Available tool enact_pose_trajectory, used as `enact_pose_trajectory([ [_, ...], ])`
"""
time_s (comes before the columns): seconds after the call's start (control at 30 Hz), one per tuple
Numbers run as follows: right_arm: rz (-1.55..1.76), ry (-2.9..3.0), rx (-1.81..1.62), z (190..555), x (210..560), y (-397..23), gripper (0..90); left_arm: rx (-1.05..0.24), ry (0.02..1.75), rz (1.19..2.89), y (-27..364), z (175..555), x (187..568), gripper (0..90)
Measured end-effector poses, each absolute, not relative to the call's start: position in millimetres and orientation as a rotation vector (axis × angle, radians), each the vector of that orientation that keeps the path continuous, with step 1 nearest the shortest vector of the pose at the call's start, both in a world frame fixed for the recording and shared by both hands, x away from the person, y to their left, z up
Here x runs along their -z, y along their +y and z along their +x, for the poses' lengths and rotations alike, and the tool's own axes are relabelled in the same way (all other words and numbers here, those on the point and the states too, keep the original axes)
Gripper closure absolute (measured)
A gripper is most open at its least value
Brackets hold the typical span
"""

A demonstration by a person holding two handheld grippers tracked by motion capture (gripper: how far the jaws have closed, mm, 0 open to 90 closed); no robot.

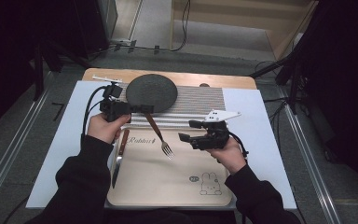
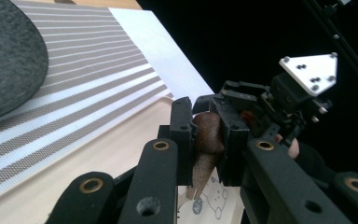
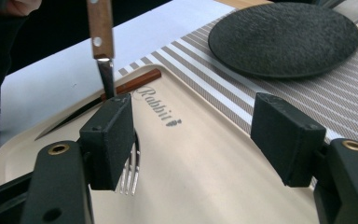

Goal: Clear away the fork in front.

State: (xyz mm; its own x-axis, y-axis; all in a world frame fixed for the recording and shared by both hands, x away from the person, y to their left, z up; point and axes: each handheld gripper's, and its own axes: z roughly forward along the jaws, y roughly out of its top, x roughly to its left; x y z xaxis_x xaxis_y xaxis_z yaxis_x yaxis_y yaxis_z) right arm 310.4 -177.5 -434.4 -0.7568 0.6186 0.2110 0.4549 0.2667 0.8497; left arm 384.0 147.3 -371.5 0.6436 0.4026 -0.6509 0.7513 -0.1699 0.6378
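The left gripper [image 2: 204, 140] is clamping a fork's brown wooden handle [image 2: 207, 135] above the beige tray [image 2: 98, 158], the right gripper [image 2: 270, 105] hovering beyond the striped placemat's [image 2: 74, 93] edge.

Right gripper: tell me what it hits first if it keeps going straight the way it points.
Probably the fork: the open right gripper points left across the tray toward its tines. Depth is unclear, so it may pass just beside them.

Fork [image 1: 159, 134]: wood handle, shiny metal tines; plate [image 1: 151, 92] matt, rough.

Dark round plate [image 1: 151, 93] rests on striped placemat [image 1: 200, 100].
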Motion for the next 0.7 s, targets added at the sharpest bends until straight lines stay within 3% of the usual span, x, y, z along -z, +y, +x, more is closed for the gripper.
enact_pose_trajectory([
  [0.7,1.116,2.342,-1.403,292.1,457.9,-210.4,26.6,0.541,0.906,1.802,147.6,368.6,398.4,79.8],
])
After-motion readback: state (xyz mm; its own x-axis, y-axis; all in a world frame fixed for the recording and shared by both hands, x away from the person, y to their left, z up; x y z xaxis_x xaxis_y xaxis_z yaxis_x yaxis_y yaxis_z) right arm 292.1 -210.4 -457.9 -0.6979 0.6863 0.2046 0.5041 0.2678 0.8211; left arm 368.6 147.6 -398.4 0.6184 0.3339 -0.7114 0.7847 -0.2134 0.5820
